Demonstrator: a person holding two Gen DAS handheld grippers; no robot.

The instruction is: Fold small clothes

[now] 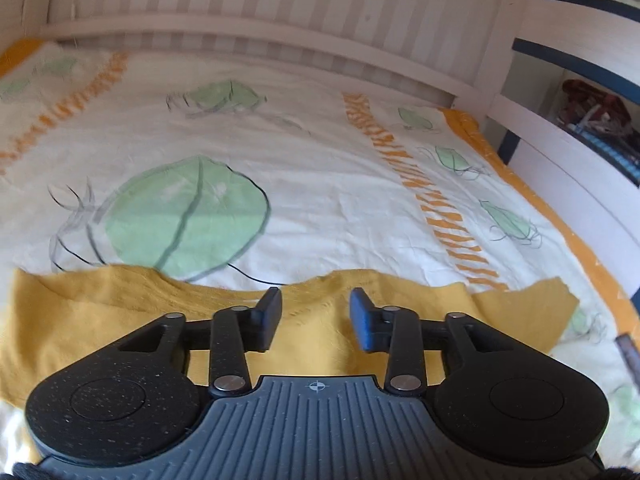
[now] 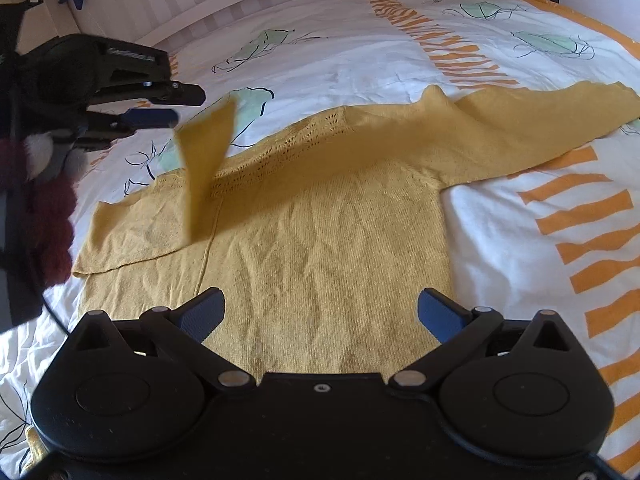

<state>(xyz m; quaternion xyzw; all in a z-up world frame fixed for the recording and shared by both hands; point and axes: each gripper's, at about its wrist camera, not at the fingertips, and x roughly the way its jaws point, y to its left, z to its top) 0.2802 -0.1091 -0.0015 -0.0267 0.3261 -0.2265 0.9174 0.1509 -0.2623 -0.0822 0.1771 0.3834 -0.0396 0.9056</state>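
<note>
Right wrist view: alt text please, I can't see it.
A yellow sweater lies on a patterned sheet, one sleeve flipped up. The right gripper hovers open at its hem; the left gripper, open, is at upper left.

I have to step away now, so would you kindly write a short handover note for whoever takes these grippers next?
Left gripper: open, holding nothing, beside a sleeve flap standing up in the air.
Right gripper: open, empty, over the sweater's hem.
Yellow sweater: spread on the bed sheet; other sleeve laid out flat.
Done: one sleeve partly folded in.
Left: other sleeve, then the body.
</note>
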